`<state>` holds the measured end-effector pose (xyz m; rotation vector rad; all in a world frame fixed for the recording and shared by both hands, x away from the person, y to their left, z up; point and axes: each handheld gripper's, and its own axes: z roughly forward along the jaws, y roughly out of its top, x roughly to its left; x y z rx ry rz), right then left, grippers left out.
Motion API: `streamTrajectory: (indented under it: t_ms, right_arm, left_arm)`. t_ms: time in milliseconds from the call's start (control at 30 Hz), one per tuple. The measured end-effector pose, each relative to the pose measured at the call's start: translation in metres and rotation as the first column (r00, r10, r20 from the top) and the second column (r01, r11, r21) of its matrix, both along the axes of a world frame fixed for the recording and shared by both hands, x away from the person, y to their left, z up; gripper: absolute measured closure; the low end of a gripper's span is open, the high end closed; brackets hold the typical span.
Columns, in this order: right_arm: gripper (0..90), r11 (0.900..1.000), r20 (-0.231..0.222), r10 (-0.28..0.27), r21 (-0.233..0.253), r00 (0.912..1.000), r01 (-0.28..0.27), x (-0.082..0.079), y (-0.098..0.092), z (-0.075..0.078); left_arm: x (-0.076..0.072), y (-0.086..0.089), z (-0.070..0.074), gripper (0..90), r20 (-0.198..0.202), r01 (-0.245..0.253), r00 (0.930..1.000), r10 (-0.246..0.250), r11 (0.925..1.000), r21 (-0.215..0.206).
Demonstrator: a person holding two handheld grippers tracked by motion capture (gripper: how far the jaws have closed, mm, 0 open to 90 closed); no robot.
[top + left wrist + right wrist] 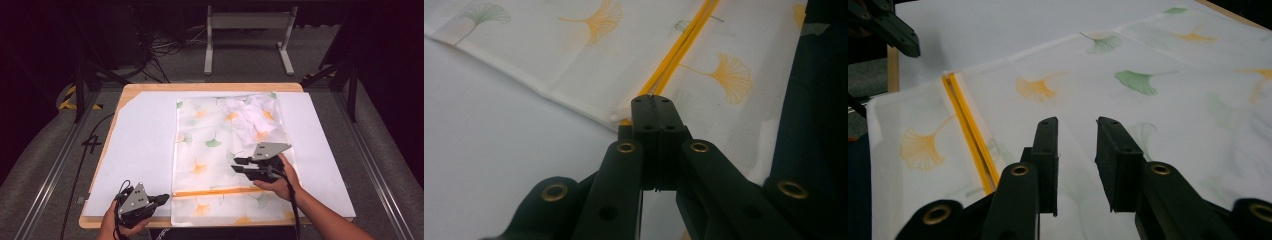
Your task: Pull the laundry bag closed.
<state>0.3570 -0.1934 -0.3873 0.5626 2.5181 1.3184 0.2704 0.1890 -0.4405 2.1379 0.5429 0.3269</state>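
Two claws work a leaf-print mesh bag (215, 145) lying on the worktop (135, 145). Its orange zipper (215, 191) runs 9-to-3 o'clock. Left claw (654, 102) pressed together at the zipper's 9 o'clock end, probably pinching the pull. Right claw (1075, 145) parted narrowly over the bag.

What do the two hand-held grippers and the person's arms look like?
Each black hand-held gripper, left and right, carries a grey three-cornered plate on top and trails a black cable. The linkage arms bear brass-coloured rivets. The forearms are bare, without sleeves.
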Motion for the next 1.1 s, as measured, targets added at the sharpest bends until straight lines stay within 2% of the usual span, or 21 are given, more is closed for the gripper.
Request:
streamTrajectory:
  t_ms: [133,267,367,533,600,667,700,767,967,1100]
  right_arm:
    - [73.4,0.996,-0.016,0.083,-0.036,0.9964,-0.084,0.003,0.040,-0.007]
    - [79.6,0.990,-0.028,0.139,-0.025,0.9899,-0.139,0.006,0.068,-0.013]
    - [80.5,0.982,-0.033,0.185,-0.039,0.9822,-0.186,0.006,0.090,-0.013]
    - [79.2,0.969,-0.044,0.234,-0.071,0.9712,-0.237,0.001,0.127,-0.017]
    - [79.2,0.967,-0.051,0.241,-0.068,0.9692,-0.244,0.001,0.133,-0.018]
    - [79.2,0.960,-0.079,0.265,-0.075,0.9611,-0.270,0.000,0.152,-0.024]
    - [79.2,0.960,-0.079,0.265,-0.075,0.9611,-0.270,0.000,0.152,-0.024]
    - [78.8,0.952,-0.078,0.281,-0.104,0.9566,-0.288,-0.002,0.163,-0.029]
    - [78.2,0.943,-0.105,0.301,-0.113,0.9478,-0.312,-0.003,0.182,-0.038]
    - [77.3,0.938,-0.108,0.299,-0.148,0.9480,-0.313,-0.002,0.186,-0.044]
  left_arm:
    - [-0.001,-0.009,-0.004,90.0,-0.014,0.039,0.9992,-0.039,0.9986,0.036]
    - [0.000,-0.016,-0.008,90.0,-0.031,0.056,0.9981,-0.054,0.9967,0.058]
    - [0.001,-0.018,-0.010,90.0,-0.036,0.064,0.9975,-0.061,0.9949,0.078]
    - [0.004,-0.022,-0.014,90.0,-0.048,0.072,0.9966,-0.067,0.9929,0.095]
    - [0.004,-0.023,-0.015,90.0,-0.050,0.077,0.9962,-0.072,0.9917,0.103]
    - [0.004,-0.025,-0.017,90.0,-0.053,0.082,0.9957,-0.076,0.9897,0.118]
    - [0.004,-0.025,-0.017,90.0,-0.053,0.082,0.9957,-0.076,0.9897,0.118]
    - [0.005,-0.025,-0.017,90.0,-0.054,0.080,0.9958,-0.074,0.9901,0.115]
    - [0.006,-0.024,-0.018,90.0,-0.060,0.089,0.9948,-0.082,0.9900,0.110]
    - [0.006,-0.025,-0.018,90.0,-0.055,0.091,0.9948,-0.085,0.9884,0.121]
